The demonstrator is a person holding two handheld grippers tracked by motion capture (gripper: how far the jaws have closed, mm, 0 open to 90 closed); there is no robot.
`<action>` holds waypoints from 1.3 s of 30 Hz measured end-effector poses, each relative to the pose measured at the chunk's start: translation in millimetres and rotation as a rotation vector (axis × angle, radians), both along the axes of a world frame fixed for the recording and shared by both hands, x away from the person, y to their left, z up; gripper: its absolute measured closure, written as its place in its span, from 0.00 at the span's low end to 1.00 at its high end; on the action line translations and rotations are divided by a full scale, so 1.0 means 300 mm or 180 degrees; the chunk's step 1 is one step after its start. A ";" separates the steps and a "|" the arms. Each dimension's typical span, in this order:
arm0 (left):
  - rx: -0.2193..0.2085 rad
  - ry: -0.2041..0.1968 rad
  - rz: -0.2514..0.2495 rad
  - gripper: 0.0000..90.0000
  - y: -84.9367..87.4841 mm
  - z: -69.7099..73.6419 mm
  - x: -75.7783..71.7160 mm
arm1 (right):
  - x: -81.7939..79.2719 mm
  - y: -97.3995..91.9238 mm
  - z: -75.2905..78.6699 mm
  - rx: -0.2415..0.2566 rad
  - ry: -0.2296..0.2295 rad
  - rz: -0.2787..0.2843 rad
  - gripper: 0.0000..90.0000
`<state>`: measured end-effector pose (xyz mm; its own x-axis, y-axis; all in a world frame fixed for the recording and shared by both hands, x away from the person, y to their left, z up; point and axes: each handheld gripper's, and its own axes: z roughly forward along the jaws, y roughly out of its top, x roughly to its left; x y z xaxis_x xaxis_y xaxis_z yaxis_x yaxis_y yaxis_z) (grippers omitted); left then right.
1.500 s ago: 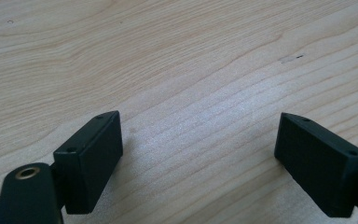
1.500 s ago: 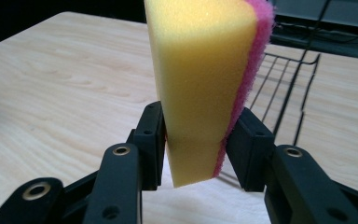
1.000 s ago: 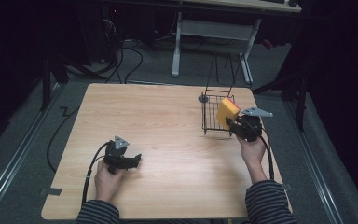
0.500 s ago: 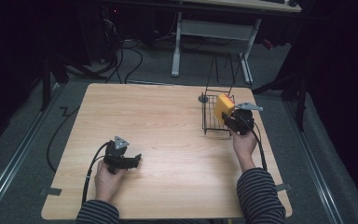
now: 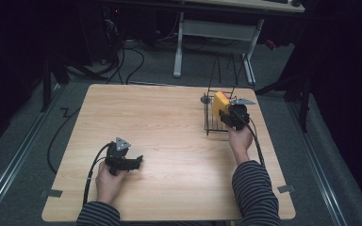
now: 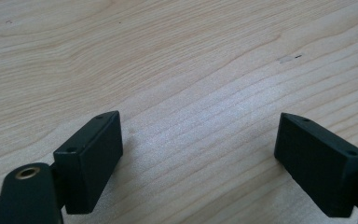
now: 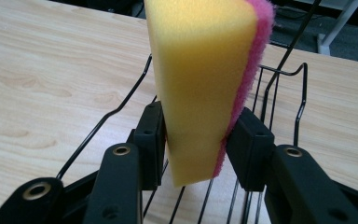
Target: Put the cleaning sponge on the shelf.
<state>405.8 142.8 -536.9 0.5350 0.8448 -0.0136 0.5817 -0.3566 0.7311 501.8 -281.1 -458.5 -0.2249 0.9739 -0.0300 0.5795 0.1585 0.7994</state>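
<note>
A yellow sponge (image 7: 200, 84) with a pink scouring side stands upright between the jaws of my right gripper (image 7: 198, 140), which is shut on it. In the high view the right gripper (image 5: 227, 116) holds the sponge (image 5: 220, 103) over the black wire rack (image 5: 212, 125) at the table's far right. The rack's wires (image 7: 279, 98) pass below and behind the sponge. My left gripper (image 5: 136, 162) rests on the table near the front left, a hand around it. Its jaws stand wide apart over bare wood, the left gripper (image 6: 200, 154) open and holding nothing.
The wooden table (image 5: 169, 141) carries a small dark round object (image 5: 205, 100) beside the rack's far left corner. Behind the table stand a white desk frame (image 5: 217, 47) and cables on the floor (image 5: 136, 52).
My right gripper has carried the sponge left and slightly down, from beside the rack's right edge to over the rack. The left gripper has stayed still.
</note>
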 end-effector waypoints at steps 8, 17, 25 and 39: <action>0.0001 0.0000 -0.0001 0.18 0.000 0.000 0.000 | 0.031 -0.019 -0.027 0.0157 0.0120 -0.0111 0.67; 0.0002 -0.0001 0.0001 0.18 0.000 0.000 0.000 | 0.031 -0.016 -0.030 0.0077 0.0117 -0.0067 0.67; 0.0003 -0.0001 0.0000 0.18 0.000 0.000 0.000 | 0.032 -0.017 -0.031 0.0061 0.0158 -0.0099 0.60; 0.0008 -0.0002 -0.0002 0.18 0.000 0.000 0.000 | 0.014 -0.032 -0.034 0.0162 0.0221 -0.0025 0.38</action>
<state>405.7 142.8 -536.8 0.5355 0.8444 -0.0112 0.5811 -0.3588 0.7305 506.1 -290.7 -468.7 -0.2171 0.9755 0.0349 0.6349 0.1139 0.7641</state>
